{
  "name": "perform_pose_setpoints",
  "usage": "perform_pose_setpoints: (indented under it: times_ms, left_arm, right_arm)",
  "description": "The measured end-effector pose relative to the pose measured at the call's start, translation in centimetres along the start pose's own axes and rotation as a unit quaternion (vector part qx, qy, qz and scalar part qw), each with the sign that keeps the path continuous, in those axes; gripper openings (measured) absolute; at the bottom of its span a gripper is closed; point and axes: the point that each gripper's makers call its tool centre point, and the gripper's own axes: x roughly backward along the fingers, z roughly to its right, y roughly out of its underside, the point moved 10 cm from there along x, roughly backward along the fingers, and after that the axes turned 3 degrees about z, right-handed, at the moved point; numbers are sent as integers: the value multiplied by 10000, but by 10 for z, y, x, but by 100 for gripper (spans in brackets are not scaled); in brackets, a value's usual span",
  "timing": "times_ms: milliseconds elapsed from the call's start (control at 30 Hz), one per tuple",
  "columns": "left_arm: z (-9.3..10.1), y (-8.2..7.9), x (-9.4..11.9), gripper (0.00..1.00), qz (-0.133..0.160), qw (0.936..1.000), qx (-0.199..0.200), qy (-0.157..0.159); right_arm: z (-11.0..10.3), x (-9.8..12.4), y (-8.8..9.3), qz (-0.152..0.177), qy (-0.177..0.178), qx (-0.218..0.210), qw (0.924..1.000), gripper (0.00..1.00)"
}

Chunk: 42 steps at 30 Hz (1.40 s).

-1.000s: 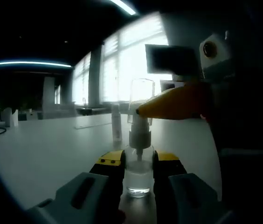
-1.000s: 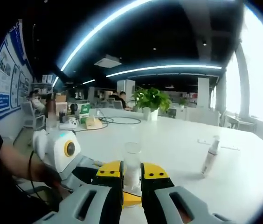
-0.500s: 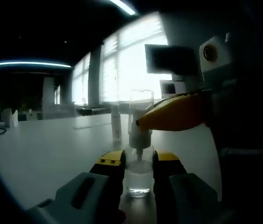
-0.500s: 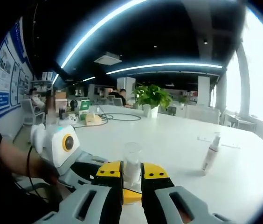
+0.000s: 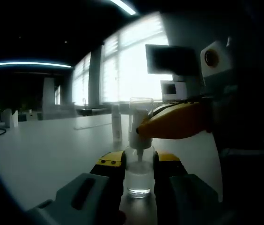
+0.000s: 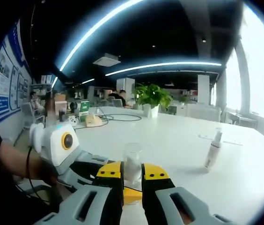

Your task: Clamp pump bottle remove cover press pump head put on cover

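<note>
Item one: my left gripper (image 5: 139, 169), jaws clamped on the lower body of the pump bottle (image 5: 138, 177), which stands upright on the white worktop (image 5: 43, 150). Item two: my right gripper (image 6: 132, 176), jaws closed on the clear cover (image 6: 132, 161); in the left gripper view the same cover (image 5: 141, 112) sits over the pump head (image 5: 139, 137), with the right gripper's yellow jaws reaching in from the right at that height. I cannot tell whether the cover is fully seated. Item three: a second slim bottle (image 6: 213, 149), upright on the worktop, well apart to the right in the right gripper view; in the left gripper view it (image 5: 117, 123) stands beyond the clamped bottle, slightly left. Item four: a potted plant (image 6: 152, 99) at the far end of the worktop, with cables (image 6: 118, 119) just beside it to the left. Item five: my forearm (image 6: 17, 164) at the near left, behind the left gripper's body.
</note>
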Motion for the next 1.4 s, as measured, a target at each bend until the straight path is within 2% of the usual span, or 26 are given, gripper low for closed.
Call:
perform_pose_setpoints:
  times_ms: [533,667,967,1267,1400]
  left_arm:
    - [1,0,1,15,-1,10000,-25,0]
    - [1,0,1,15,-6,10000,-11,-4]
    - [1,1,1,15,-11,10000,3,-9]
    - [1,1,2,15,-26,10000,42,-43]
    - [1,1,1,15,-27,10000,33,-54]
  right_arm:
    - [1,0,3,86,-41,61,9999,10]
    - [5,2,-1,286,-17,-42,9996,14]
    - [7,7,0,426,-55,-45,9991,20]
    - [11,19,5,649,-42,-199,9977,22]
    - [15,20,4,619,12,-147,9980,22]
